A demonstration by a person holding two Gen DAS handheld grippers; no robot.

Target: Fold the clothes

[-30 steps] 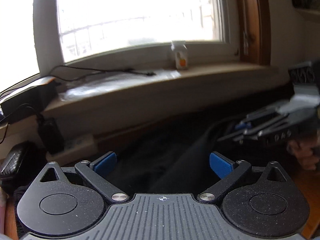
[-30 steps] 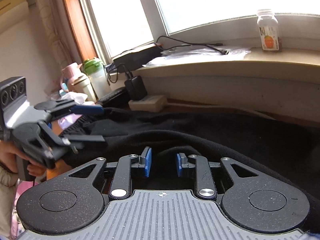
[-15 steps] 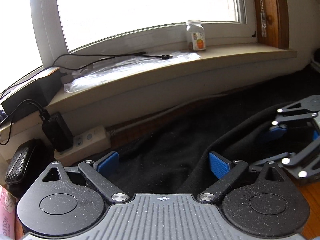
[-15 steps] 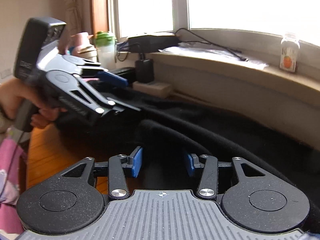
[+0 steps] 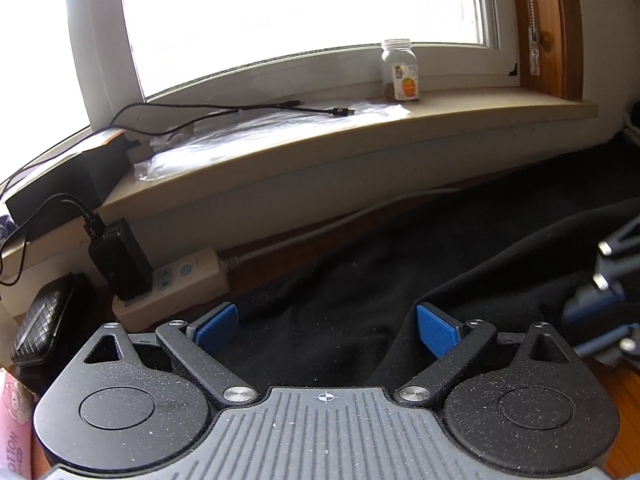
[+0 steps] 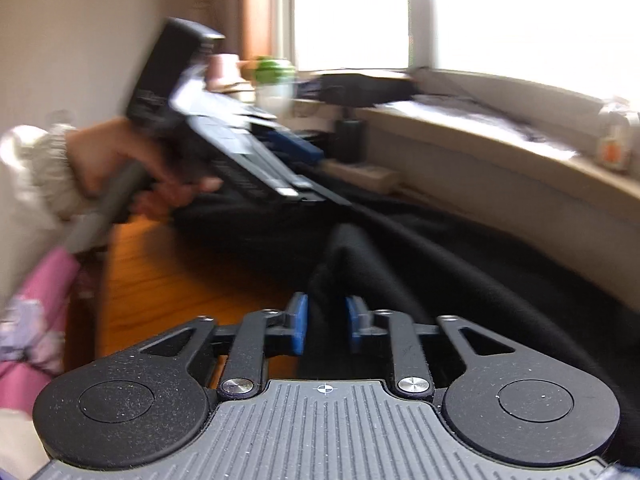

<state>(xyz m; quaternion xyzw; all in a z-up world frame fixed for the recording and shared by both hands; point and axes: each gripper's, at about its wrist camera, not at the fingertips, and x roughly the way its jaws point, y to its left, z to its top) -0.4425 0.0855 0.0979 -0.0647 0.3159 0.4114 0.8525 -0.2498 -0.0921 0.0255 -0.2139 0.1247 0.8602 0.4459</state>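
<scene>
A black garment (image 5: pixel 360 304) lies spread on the wooden table under the window sill; it also shows in the right wrist view (image 6: pixel 460 264). My left gripper (image 5: pixel 326 326) is open, its blue pads wide apart just above the cloth, with nothing between them. My right gripper (image 6: pixel 326 324) is shut on a raised fold of the black garment, the cloth bunched between its blue pads. The left gripper shows in the right wrist view (image 6: pixel 296 150), blurred, held in a hand. The right gripper shows at the right edge of the left wrist view (image 5: pixel 612 300).
A power strip (image 5: pixel 172 292) with a black adapter (image 5: pixel 120 260) sits at the back left. The window sill (image 5: pixel 440 128) holds a small bottle (image 5: pixel 400 72), a cable and a plastic sheet. Cups (image 6: pixel 272 76) stand at the far left. Bare wood table (image 6: pixel 160 280).
The right gripper has closed tighter on the fold and swung left with it. The left gripper stayed open and moved closer over the cloth; the right view is now motion-blurred.
</scene>
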